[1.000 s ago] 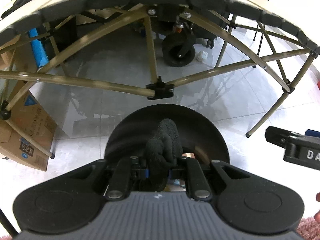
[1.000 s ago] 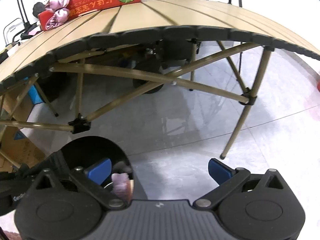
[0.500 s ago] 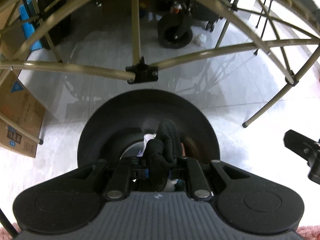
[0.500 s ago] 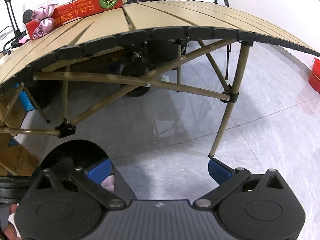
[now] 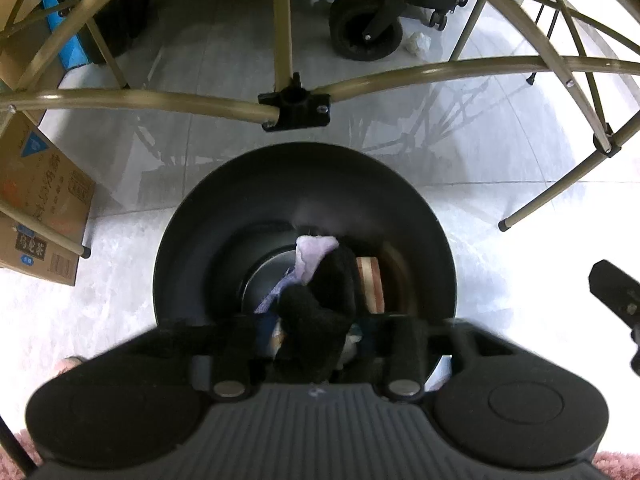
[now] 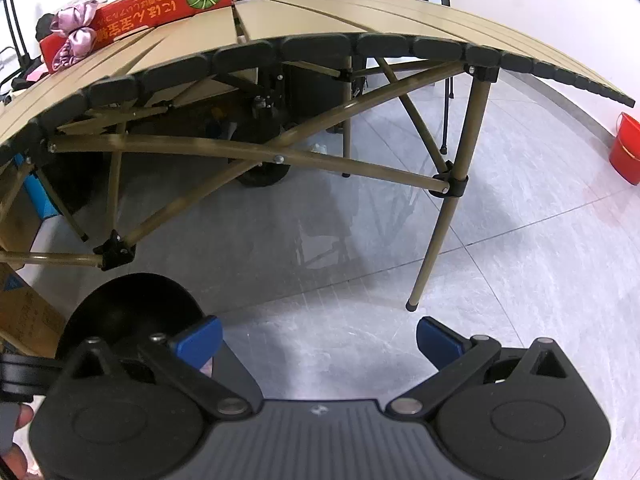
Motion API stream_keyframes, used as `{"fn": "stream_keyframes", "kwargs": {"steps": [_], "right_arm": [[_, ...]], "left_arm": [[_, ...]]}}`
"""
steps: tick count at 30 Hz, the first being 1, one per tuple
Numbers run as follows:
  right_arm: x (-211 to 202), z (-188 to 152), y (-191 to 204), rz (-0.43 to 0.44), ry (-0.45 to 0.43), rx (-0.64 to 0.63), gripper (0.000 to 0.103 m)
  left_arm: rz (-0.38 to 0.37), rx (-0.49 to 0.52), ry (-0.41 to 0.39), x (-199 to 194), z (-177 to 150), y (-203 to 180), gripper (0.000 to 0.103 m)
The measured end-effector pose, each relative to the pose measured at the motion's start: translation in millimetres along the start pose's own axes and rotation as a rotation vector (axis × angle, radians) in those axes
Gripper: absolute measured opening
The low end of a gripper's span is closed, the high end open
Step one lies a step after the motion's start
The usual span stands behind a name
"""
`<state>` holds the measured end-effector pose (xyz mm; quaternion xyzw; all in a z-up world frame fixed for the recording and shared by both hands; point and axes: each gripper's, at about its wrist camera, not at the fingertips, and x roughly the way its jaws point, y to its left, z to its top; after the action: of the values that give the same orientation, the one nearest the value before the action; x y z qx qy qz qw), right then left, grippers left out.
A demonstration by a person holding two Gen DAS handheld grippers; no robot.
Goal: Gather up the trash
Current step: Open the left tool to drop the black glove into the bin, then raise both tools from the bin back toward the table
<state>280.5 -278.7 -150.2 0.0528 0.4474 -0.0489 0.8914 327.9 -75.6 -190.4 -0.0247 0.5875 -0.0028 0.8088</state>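
left gripper (image 5: 316, 336) jaws opening over black bin (image 5: 420, 208), black cloth (image 5: 320, 304) between them. cloth could snag at the bin's 6 o'clock rim. right gripper (image 6: 318, 340) spread wide, empty.

black crumpled cloth (image 5: 320, 304) hangs limp over the mouth of the round black trash bin (image 5: 224, 216), which stands upright on pale floor tiles just in front of the folding table's legs. inside the bin: a pale purple wad (image 5: 314, 256) and a brown-striped piece (image 5: 370, 284) beside it.
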Motion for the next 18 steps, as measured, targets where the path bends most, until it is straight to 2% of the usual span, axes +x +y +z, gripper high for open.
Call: {"fn": "stream_keyframes", "kwargs": {"steps": [1,2,4,7,18], "right_arm": [[0.2,-0.1,-0.1,-0.001,0.001,0.000,0.103],[0.2,-0.2,-0.4,-0.002,0.001,0.001,0.103],[0.1,0.0,-1.1,-0.002,0.001,0.002,0.103],[0.1,-0.1,-0.9,-0.002,0.000,0.002,0.103],[0.3,0.2,-0.7,-0.002,0.000,0.002,0.103]], "left_arm": [[0.007,-0.001,-0.008,-1.6,0.4,-0.8,0.092],[0.020,-0.003,-0.021,-4.1,0.6,-1.5,0.101],[0.019,0.004,-0.036,-8.6,1.7,-2.2,0.103],[-0.013,-0.003,-0.003,-7.5,3.0,0.1,0.103],[0.004,-0.003,0.046,-7.5,2.3,2.5,0.103]]}}
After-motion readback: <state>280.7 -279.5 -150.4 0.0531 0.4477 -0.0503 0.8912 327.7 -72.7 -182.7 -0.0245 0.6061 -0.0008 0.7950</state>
